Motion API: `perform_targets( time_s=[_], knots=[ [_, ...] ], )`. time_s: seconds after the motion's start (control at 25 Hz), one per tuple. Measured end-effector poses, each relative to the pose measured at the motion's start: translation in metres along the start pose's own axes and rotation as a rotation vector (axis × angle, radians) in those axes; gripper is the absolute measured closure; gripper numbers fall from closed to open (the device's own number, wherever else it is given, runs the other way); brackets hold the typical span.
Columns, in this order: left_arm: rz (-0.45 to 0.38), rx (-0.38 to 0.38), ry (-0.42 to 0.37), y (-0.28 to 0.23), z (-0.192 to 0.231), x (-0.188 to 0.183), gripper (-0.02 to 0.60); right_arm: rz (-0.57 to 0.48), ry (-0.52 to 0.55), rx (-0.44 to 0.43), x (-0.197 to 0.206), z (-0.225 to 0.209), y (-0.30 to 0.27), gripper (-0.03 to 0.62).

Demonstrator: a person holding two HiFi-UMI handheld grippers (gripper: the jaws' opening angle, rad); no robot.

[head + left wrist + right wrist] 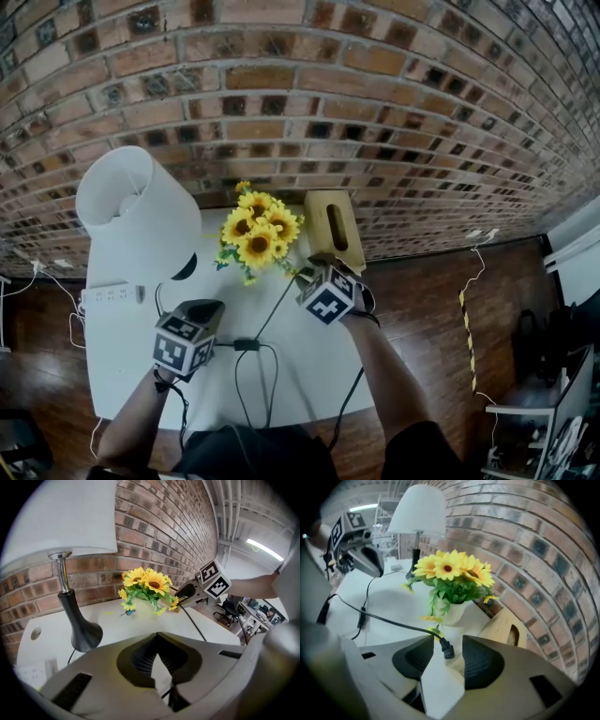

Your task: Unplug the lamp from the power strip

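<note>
The lamp (127, 202), with a white shade and a black base (82, 632), stands at the table's left. In front of it lies the white power strip (112, 295). The lamp's black cord (272, 314) runs past an inline switch (247, 344) to a black plug (446, 649). That plug lies free on the table between the jaws of my right gripper (445, 641), which stand open and apart from it, beside the sunflowers. My left gripper (158, 637) hovers near the lamp base with its tips together. A piece of cord shows under the tips, and I cannot tell if it is pinched.
A pot of yellow sunflowers (258, 230) and a wooden tissue box (333, 225) stand at the back of the white table (309, 375), against the brick wall. The table's right edge drops to a wooden floor with cables.
</note>
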State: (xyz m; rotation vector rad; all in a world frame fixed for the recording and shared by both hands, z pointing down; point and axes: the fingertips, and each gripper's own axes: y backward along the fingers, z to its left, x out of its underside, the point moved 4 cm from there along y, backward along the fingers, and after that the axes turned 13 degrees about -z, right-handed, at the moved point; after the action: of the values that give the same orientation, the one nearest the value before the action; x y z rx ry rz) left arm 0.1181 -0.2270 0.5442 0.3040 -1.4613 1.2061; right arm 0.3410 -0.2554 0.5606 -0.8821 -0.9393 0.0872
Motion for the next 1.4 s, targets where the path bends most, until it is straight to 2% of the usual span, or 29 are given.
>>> perform_targets(
  time_s=[0.08, 0.24, 0.32, 0.44, 0.52, 0.64, 0.68, 0.72, 0.96, 1.04, 1.16, 1.2, 1.4],
  knots=[
    [-0.005, -0.006, -0.006, 0.001, -0.001, 0.0, 0.568, 0.033, 0.055, -0.014, 0.002, 0.002, 0.001, 0.396],
    [-0.018, -0.011, -0.01, 0.003, -0.001, -0.001, 0.568, 0.011, 0.034, -0.029, -0.004, 0.004, 0.005, 0.396],
    [-0.023, -0.012, -0.005, 0.005, -0.001, -0.001, 0.568, -0.002, 0.008, -0.036, -0.007, 0.005, 0.008, 0.396],
    [-0.027, -0.024, 0.004, 0.01, -0.001, 0.0, 0.568, -0.042, -0.087, -0.051, -0.011, 0.008, 0.012, 0.396],
    [-0.037, -0.032, 0.013, 0.012, 0.0, -0.002, 0.568, -0.075, -0.145, -0.059, -0.013, 0.011, 0.015, 0.433],
    [-0.052, -0.035, 0.018, 0.015, -0.002, -0.006, 0.568, -0.1, -0.162, -0.056, -0.013, 0.014, 0.019, 0.441],
    [-0.055, -0.037, 0.013, 0.016, -0.003, -0.007, 0.568, -0.104, -0.173, -0.046, -0.013, 0.014, 0.021, 0.486],
    [-0.058, -0.039, 0.007, 0.017, -0.004, -0.008, 0.568, -0.104, -0.196, -0.034, -0.011, 0.014, 0.024, 0.61],
    [-0.08, -0.049, -0.013, 0.025, -0.01, -0.009, 0.568, -0.119, -0.282, -0.004, 0.002, 0.018, 0.034, 0.608],
    [-0.084, -0.039, -0.015, 0.027, -0.014, -0.01, 0.568, -0.122, -0.346, -0.031, 0.004, 0.023, 0.039, 0.608],
    [-0.104, 0.002, -0.041, 0.03, -0.026, -0.015, 0.568, -0.161, -0.511, -0.126, 0.002, 0.034, 0.045, 0.609],
    [-0.112, 0.002, -0.051, 0.031, -0.028, -0.017, 0.568, -0.183, -0.533, -0.153, -0.001, 0.037, 0.048, 0.609],
    [-0.143, -0.023, -0.056, 0.038, -0.03, -0.03, 0.568, -0.262, -0.49, -0.231, -0.02, 0.048, 0.059, 0.608]
  ],
)
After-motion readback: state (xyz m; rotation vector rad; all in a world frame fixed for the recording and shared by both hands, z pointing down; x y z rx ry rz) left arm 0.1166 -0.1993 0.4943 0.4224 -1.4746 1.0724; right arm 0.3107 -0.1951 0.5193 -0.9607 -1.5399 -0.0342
